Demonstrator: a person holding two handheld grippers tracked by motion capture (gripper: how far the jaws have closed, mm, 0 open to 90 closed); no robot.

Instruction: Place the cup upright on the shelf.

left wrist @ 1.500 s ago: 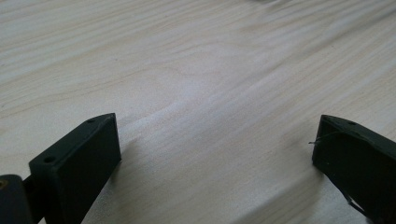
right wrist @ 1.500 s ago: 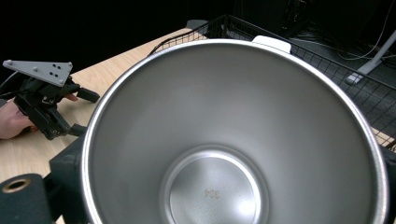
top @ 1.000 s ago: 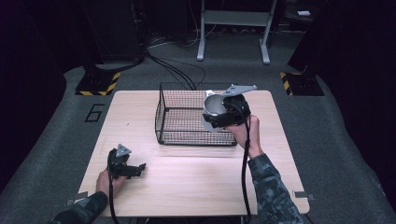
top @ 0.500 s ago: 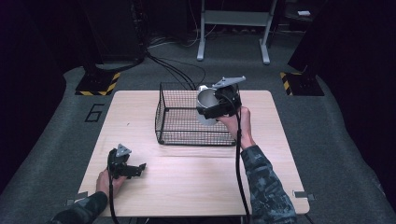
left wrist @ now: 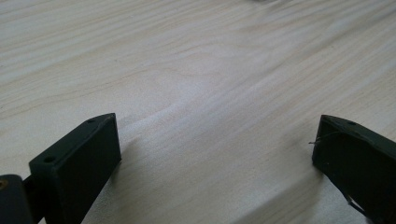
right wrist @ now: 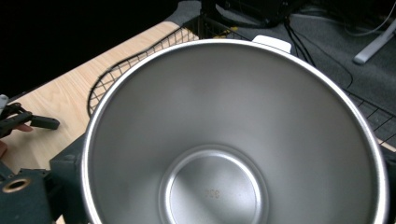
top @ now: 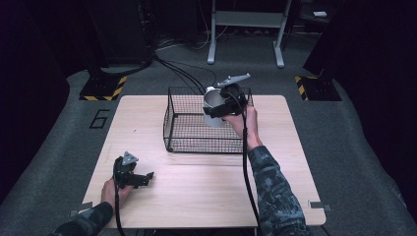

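Steel cup (top: 214,107) sits clamped in my right hand-held gripper (top: 221,109), held up over the right-hand part of the black wire basket (top: 189,129), above its rim rather than resting inside. In the right gripper view I look straight down into the cup (right wrist: 233,140): a bright rolled rim, brushed metal walls narrowing to a round flat bottom with a faint stamped mark I cannot read. One black jaw shows pressed against the cup's outer wall at the lower left of that view. A small white tab (right wrist: 272,42) pokes out past the far rim; what it belongs to I cannot tell. Beyond the cup lie the basket's mesh (right wrist: 135,63) and the pale wood of the bench (right wrist: 56,100).

My left hand-held gripper (top: 142,178) rests low on the near left part of the bench (top: 206,187), well apart from the basket, my hand (top: 114,189) wrapped behind it. Its jaws stand wide with nothing between them; in the left gripper view there is bare wood grain between the two black pads (left wrist: 88,158).
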